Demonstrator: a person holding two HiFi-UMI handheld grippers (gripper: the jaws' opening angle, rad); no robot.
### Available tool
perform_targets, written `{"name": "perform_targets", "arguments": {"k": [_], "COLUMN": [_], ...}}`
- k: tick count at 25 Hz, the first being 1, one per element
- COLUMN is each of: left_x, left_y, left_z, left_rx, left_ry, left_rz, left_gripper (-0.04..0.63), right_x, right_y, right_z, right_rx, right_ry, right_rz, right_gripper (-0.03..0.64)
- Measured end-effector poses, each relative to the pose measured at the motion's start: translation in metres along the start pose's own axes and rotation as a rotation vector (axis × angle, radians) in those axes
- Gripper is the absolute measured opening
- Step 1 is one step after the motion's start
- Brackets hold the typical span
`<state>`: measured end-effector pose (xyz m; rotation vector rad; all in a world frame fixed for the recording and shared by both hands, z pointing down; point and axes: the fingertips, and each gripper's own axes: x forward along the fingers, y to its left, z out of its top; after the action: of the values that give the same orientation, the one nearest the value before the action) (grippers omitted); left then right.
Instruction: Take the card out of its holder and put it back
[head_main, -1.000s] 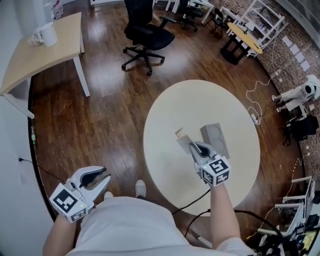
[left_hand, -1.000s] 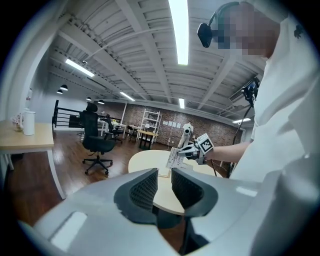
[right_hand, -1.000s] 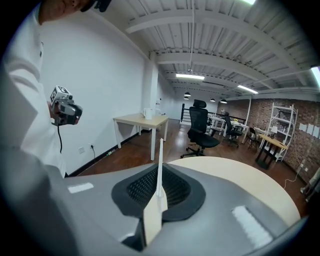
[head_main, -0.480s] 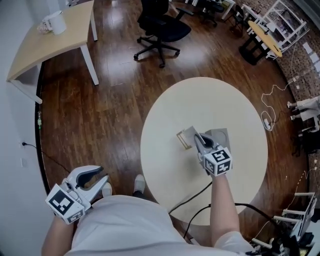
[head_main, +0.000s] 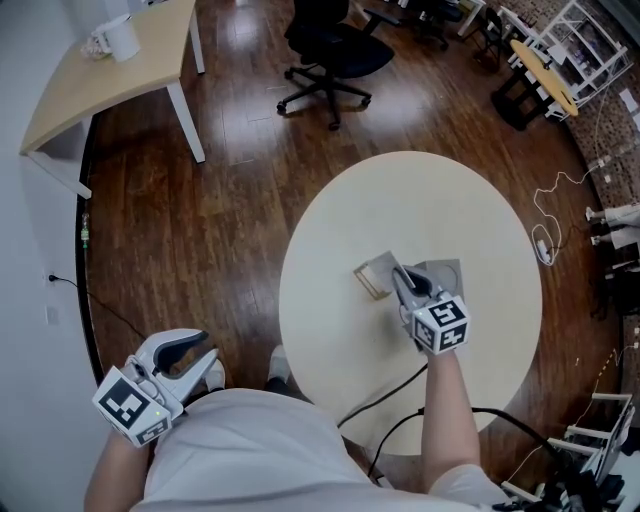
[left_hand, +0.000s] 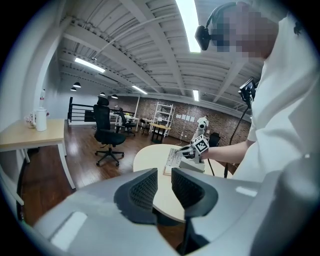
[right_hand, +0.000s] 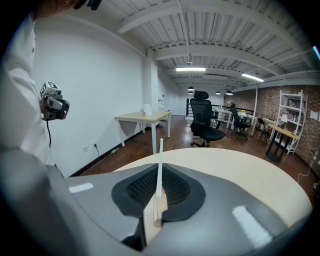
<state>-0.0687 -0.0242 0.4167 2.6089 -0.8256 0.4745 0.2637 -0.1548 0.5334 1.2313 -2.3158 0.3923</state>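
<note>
On the round table (head_main: 470, 210) my right gripper (head_main: 398, 272) is shut on a white card (head_main: 380, 268). In the right gripper view the card (right_hand: 159, 165) stands edge-on between the pads, its lower edge meeting the wooden holder (right_hand: 154, 212). From the head view the holder (head_main: 366, 283) lies just left of the fingertips. Whether the card sits in the slot I cannot tell. My left gripper (head_main: 196, 358) hangs off the table at the lower left, over the floor. Its jaws (left_hand: 165, 189) stand a little apart with nothing between them.
A grey block (head_main: 446, 274) lies right beside the right gripper. A white cable (head_main: 543, 245) rests at the table's right edge. A black office chair (head_main: 335, 55) and a wooden desk (head_main: 95, 85) with a mug stand beyond the table.
The right gripper has come down with the card onto the wooden holder, then held still. The left gripper has shifted slightly by the person's side.
</note>
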Motion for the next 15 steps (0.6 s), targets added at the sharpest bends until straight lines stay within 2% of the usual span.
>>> {"name": "perform_targets", "arguments": {"k": [15], "left_x": [0.010], "left_y": [-0.013], "left_z": [0.000], "left_rx": [0.003], "left_ry": [0.011], "left_rz": [0.006], "left_gripper": [0.092], "right_x": [-0.014], "right_y": [0.002], "right_z": [-0.006], "right_rx": [-0.058], "right_ry": [-0.015], "right_rz": [0.103], "right_gripper": [0.021]}}
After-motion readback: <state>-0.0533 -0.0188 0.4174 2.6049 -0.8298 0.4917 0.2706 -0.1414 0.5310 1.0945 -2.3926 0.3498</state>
